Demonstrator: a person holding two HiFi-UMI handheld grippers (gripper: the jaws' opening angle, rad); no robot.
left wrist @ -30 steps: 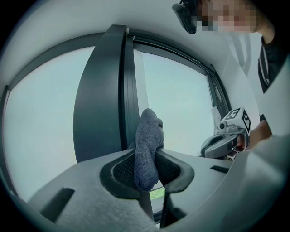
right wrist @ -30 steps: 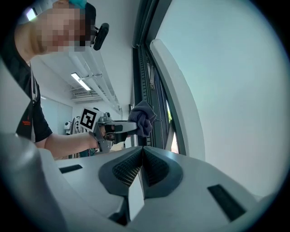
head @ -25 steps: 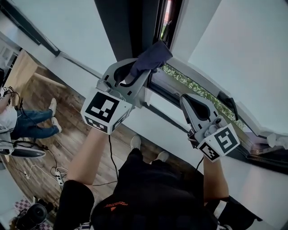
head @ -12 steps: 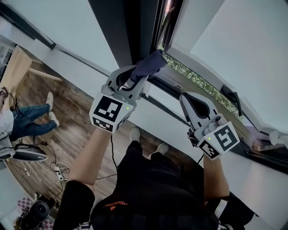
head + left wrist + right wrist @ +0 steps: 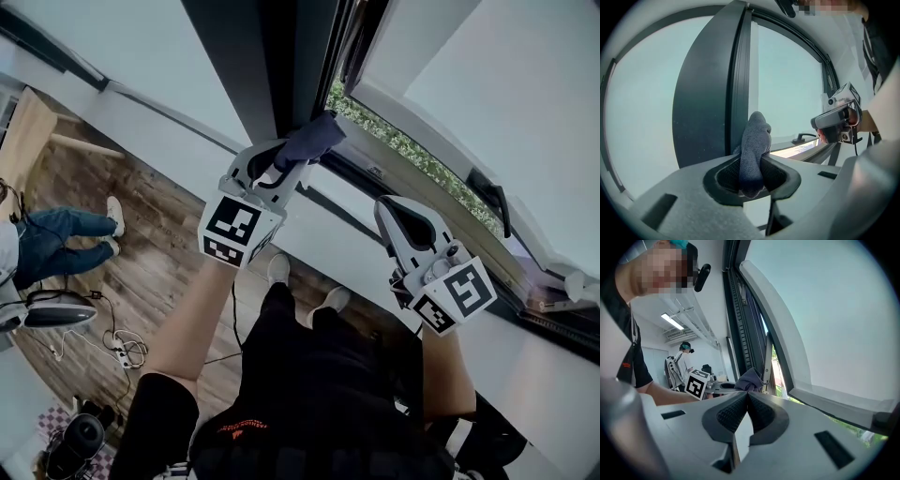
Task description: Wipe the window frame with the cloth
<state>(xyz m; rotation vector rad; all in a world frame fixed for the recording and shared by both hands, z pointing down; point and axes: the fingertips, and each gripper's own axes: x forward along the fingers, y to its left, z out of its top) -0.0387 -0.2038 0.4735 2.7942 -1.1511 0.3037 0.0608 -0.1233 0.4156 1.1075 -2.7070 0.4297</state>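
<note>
We see the left gripper (image 5: 752, 176) clamped on a dark blue-grey knitted cloth (image 5: 755, 140). The cloth pokes out past the jaws, up at the lower end of the dark vertical window frame (image 5: 281, 66) — we can't confirm contact. The right gripper (image 5: 746, 404) has its jaws together with nothing between them. It hangs to the right, apart from the frame, below the open white sash (image 5: 450, 84).
</note>
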